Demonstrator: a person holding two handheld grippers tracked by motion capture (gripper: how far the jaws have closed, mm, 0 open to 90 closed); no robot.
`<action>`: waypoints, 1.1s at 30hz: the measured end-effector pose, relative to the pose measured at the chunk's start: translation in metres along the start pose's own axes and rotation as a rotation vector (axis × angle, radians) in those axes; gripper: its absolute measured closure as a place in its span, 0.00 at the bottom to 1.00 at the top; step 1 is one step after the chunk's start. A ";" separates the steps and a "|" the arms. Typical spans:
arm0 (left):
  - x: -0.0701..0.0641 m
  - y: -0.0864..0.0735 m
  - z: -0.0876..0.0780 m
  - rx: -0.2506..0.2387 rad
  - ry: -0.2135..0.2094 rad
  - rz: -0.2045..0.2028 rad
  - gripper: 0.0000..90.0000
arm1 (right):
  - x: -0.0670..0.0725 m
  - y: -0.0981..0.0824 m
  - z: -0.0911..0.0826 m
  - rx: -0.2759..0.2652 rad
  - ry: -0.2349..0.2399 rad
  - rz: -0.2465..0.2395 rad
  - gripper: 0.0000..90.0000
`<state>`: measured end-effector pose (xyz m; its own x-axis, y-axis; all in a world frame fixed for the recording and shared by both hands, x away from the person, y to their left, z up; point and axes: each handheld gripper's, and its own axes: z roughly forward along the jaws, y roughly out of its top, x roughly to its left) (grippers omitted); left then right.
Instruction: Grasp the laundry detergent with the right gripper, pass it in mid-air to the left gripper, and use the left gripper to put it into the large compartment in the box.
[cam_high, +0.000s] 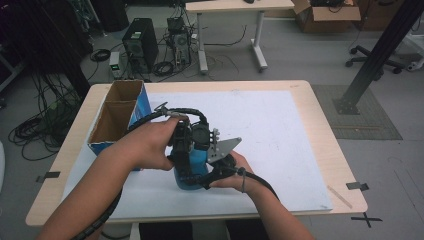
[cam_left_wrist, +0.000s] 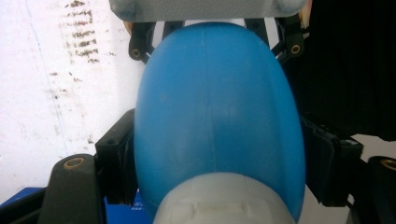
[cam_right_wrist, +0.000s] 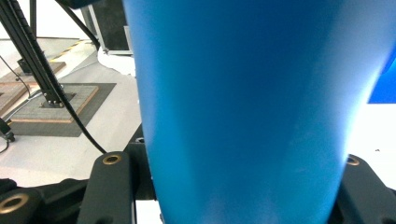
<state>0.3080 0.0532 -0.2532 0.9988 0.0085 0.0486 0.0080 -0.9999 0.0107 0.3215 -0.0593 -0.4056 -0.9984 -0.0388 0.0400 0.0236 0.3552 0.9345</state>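
Two grippers on one blue bottle near tabletop's front edge, right gripper fingers clamped on body, left gripper fingers pressing its top.

both hand-held grippers clamped, touching

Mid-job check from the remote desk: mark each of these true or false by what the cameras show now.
1. The blue bottle stands on the white mat. True.
2. The right claw is shut on the bottle. True.
3. The cardboard box sits at the table's right edge. False: it is at the left edge.
4. The bottle lies inside the box. False: it is outside, near the front edge.
5. The left claw has the bottle between its jaws. True.
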 end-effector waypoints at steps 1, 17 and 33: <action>0.000 0.000 0.000 -0.003 0.002 -0.001 0.31 | 0.000 0.000 0.000 -0.001 0.002 0.001 0.48; -0.004 0.004 -0.002 0.033 0.039 0.014 0.41 | 0.003 0.002 -0.002 -0.013 -0.007 -0.007 0.48; -0.004 0.007 -0.005 0.052 0.053 -0.010 0.43 | 0.002 0.002 -0.003 -0.020 -0.036 -0.035 0.47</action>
<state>0.3035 0.0462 -0.2480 0.9947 0.0174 0.1012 0.0216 -0.9990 -0.0401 0.3193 -0.0613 -0.4024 -0.9998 -0.0170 -0.0056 -0.0110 0.3359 0.9419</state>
